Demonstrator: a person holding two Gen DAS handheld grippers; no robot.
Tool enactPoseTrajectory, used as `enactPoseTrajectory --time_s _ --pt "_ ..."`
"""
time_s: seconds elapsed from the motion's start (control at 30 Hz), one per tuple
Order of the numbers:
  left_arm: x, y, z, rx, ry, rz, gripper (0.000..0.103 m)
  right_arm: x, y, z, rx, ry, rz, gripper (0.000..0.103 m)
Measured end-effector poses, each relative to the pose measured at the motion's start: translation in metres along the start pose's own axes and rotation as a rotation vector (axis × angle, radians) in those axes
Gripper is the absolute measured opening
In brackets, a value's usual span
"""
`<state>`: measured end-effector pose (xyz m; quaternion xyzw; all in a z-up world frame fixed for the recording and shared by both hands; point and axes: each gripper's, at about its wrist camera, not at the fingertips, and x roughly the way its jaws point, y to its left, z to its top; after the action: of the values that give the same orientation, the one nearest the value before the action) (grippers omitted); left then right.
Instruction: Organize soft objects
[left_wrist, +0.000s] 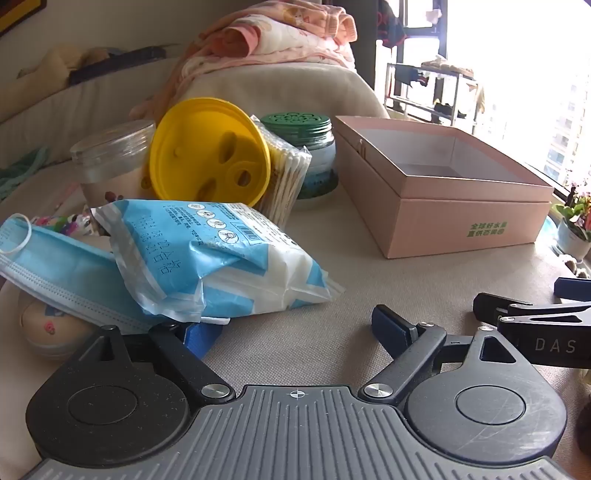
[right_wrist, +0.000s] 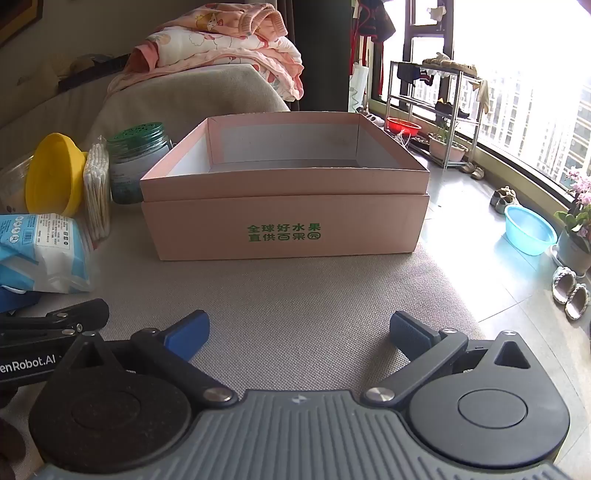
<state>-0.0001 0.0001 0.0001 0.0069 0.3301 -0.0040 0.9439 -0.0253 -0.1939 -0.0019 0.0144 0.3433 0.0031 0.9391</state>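
**Both grippers wide open, soft stuff still piled by the left one**

While both grippers sit low over the beige cushion surface (right_wrist: 295, 295), neither one is gripping anything. The left gripper (left_wrist: 295, 330) has its jaws spread all the way, with bare fabric between the blue pads. Its left finger (left_wrist: 201, 338) is tucked right under the edge of the blue-and-white soft pack (left_wrist: 207, 254), can't tell if it actually touches. Further left of that finger, a blue face mask (left_wrist: 55, 266) lies under the pack, draped over a small round cushiony thing (left_wrist: 48, 328) with a flower print.

Past the pack, ahead of the left finger, there's a yellow plastic lid (left_wrist: 210, 151) tipped on its edge, leaning against a bag of cotton swabs (left_wrist: 288, 177). A clear jar (left_wrist: 110, 158) is left of the lid, and a green-lidded jar (left_wrist: 299, 129) sits just behind the swabs.

The right gripper (right_wrist: 297, 332) is released too, jaws wide, nothing between them. Straight ahead of its fingers, well apart from the tips, is the open pink cardboard box (right_wrist: 284, 221) with green lettering, and it looks empty inside. From the left wrist view, that box is ahead and off to the right of the right finger.

A pink blanket (right_wrist: 221, 44) is heaped up behind everything.
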Motion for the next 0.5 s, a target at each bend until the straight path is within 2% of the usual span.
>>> enactPoseTrajectory --time_s 0.5 --pt "0.0 0.0002 0.0 -0.002 0.001 -0.002 0.092 0.0001 0.0001 0.0001 -0.005 0.002 -0.004 0.103"
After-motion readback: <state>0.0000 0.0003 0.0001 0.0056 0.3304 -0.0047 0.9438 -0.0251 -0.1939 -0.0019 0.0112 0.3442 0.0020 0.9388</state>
